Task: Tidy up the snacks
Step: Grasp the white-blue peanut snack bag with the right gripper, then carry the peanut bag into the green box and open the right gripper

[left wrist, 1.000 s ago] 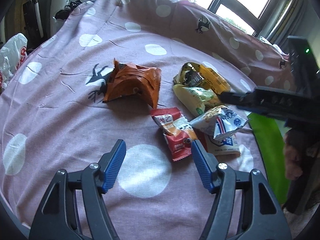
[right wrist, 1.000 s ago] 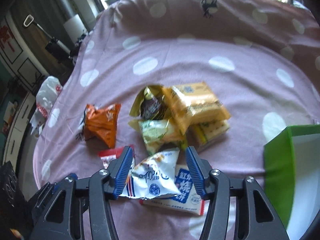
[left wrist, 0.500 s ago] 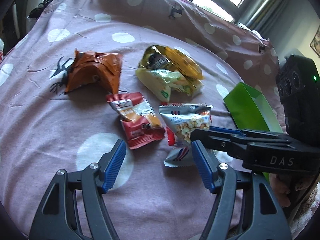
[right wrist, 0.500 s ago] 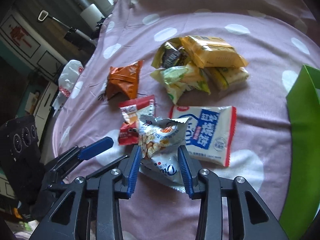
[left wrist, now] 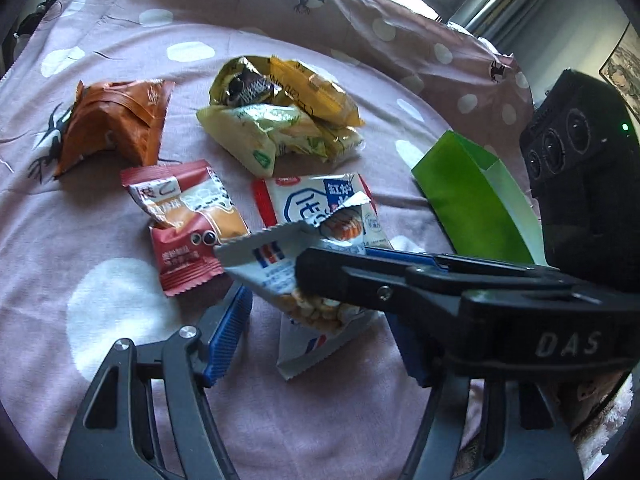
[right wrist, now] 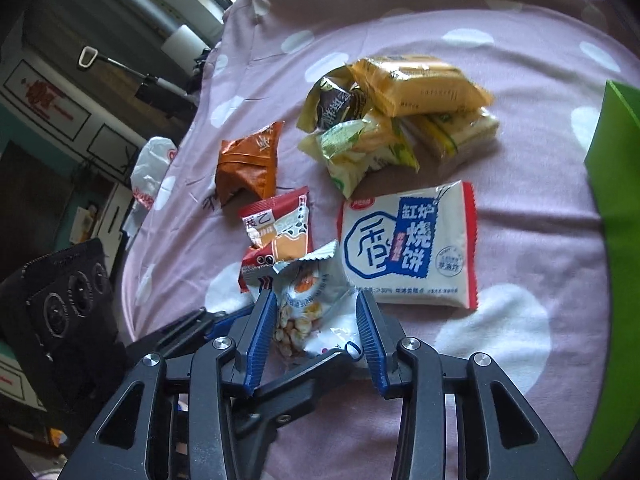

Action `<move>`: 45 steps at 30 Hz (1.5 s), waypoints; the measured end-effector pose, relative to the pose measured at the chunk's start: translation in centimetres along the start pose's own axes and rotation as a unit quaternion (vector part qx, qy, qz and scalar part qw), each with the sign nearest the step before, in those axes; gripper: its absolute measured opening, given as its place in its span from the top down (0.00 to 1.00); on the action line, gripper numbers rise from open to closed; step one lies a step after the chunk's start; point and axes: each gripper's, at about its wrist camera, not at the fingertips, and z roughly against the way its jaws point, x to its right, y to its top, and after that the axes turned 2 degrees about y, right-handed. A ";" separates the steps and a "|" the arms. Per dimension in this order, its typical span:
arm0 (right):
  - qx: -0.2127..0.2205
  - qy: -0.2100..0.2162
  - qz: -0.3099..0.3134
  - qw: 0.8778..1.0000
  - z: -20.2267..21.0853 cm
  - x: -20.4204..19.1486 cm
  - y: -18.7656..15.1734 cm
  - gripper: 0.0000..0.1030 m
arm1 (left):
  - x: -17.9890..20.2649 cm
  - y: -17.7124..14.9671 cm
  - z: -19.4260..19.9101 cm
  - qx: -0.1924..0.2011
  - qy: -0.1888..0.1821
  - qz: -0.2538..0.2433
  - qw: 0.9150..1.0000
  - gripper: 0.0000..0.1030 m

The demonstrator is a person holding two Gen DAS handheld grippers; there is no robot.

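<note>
Both cameras ride just behind their own blue-padded fingers and tilt steeply down onto the pink spotted cloth [left wrist: 120, 248], close in. The left view looks across from the orange packet's [left wrist: 120, 124] side toward the green box [left wrist: 472, 200]; the right view faces back toward the room's dark edge. Both share the snack pile, and each catches the other gripper.
</note>
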 end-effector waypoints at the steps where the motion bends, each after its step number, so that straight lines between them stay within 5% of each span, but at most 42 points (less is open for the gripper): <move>1: -0.001 0.000 -0.001 1.000 0.0 0.0 -0.1 0.59 | 0.1 0.0 -0.1 -0.001 -0.004 -0.001 1.000 0.43; 9: 0.038 0.002 0.004 0.999 1.8 -0.6 -0.8 0.62 | 1.7 0.6 1.7 0.019 -0.007 -0.009 1.000 0.54; 17: 0.142 0.006 0.022 0.990 10.3 -2.2 -1.7 0.62 | 8.0 1.9 6.3 0.086 -0.018 -0.084 0.993 0.54; 24: 0.211 -0.024 -0.001 0.977 17.0 0.1 -3.0 0.62 | 14.5 2.8 6.2 0.100 -0.051 -0.136 0.984 0.54; 35: 0.241 -0.077 -0.082 0.964 21.8 6.7 -4.1 0.62 | 21.8 3.6 0.8 0.054 -0.103 -0.166 0.979 0.55; 45: 0.216 -0.099 -0.151 0.959 22.3 12.8 -4.9 0.62 | 25.9 3.2 -5.2 -0.005 -0.099 -0.153 0.983 0.55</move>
